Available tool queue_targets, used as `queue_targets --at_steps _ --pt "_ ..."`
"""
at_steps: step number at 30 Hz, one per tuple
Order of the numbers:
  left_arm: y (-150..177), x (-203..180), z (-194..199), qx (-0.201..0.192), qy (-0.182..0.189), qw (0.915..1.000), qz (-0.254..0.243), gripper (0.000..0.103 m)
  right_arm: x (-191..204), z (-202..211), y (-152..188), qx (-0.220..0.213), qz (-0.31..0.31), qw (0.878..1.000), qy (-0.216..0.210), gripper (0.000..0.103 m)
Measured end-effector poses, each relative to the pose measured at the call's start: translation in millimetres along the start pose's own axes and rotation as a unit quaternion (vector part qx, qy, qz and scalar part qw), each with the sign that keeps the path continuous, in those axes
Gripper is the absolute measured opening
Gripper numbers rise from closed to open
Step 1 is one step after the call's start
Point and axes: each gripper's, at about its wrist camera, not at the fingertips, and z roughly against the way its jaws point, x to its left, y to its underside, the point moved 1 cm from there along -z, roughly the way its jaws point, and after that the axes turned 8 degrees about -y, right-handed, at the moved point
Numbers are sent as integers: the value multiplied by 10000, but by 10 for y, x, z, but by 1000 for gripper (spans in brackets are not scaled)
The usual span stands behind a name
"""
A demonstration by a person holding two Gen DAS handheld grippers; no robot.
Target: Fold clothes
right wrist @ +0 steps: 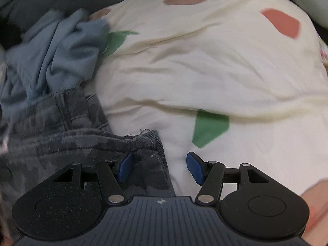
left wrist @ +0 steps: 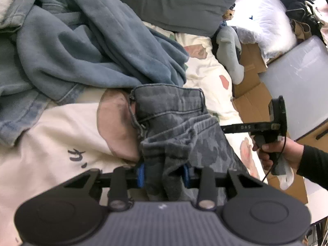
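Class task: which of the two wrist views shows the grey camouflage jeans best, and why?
The left wrist view: the grey camouflage jeans sit centred and sharp, waistband and bunched fabric between the left gripper fingers. The right wrist view shows only a blurred hem corner at the lower left, by the open right gripper.

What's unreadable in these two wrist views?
- Left wrist view: how the left hand-held gripper grips; bunched camouflage jeans cover its pads.
- Left wrist view: right hand-held gripper fingertips, hidden behind the jeans.
- Right wrist view: jeans run off the left edge; full shape unknown.
- Right wrist view: blue garment is motion-blurred; type unclear.
- Left wrist view: dark items top right, too small and washed out by glare.
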Motion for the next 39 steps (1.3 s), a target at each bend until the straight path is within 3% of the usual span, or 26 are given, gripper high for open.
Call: queue_targets --at_steps 3,5,10,12,13,20,23,39 --pt "-8 -11 28 -6 -24 10000 -20 32 95 -15 -12 38 385 9992 97 62" --pt "-11 -16 49 -18 -25 10000 -35 31 134 -10 -15 47 558 9984 77 53" --pt "-20 -25 21 -27 -33 10000 -25 30 162 -43 -57 157 787 9968 65 53" --pt "-32 -13 -5 -5 -9 10000 27 30 182 -50 -69 187 891 9958 2 44" --pt "-28 -7 -15 -8 -2 10000 35 30 191 -52 -69 200 905 9957 -51 30" --pt "-13 -51 18 -79 -41 10000 -28 23 214 69 -89 122 607 9981 -53 15" --pt "-10 -90 105 -155 31 9998 -84 11 256 266 -101 -110 574 9983 65 12" --pt "-261 -446 515 -574 348 9973 -289 8 488 1393 -242 -1057 568 9911 572 11"
